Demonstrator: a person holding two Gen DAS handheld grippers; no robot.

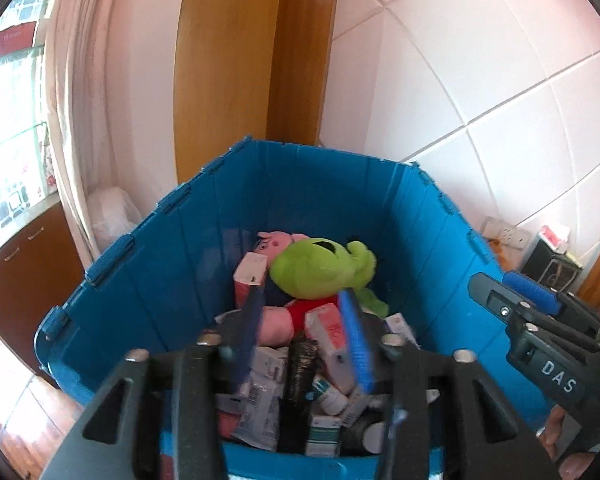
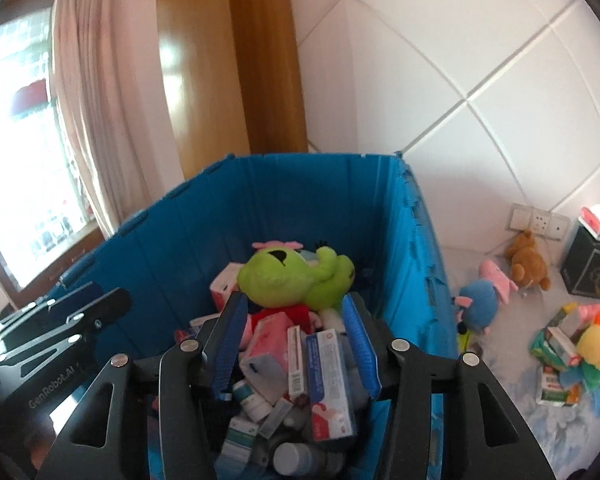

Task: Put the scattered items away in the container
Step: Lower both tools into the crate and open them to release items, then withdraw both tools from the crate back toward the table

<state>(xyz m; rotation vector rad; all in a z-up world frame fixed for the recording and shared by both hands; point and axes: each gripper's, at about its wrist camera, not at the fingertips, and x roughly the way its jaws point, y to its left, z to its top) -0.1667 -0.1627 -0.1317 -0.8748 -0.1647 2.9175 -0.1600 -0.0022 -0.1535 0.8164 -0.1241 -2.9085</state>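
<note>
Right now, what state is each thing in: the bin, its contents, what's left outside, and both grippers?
Blue plastic bin: lidless, partly filled.
Green plush toy: lying atop pile inside bin.
Small cardboard boxes: heaped in bin.
Blue plush toy: outside, beside bin.
Brown plush toy: outside.
Left gripper: open, empty.
Right gripper: open, empty.

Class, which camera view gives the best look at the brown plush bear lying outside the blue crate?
The right wrist view: the brown plush bear lies in plain sight below the wall sockets. The left wrist view does not show it.
</note>
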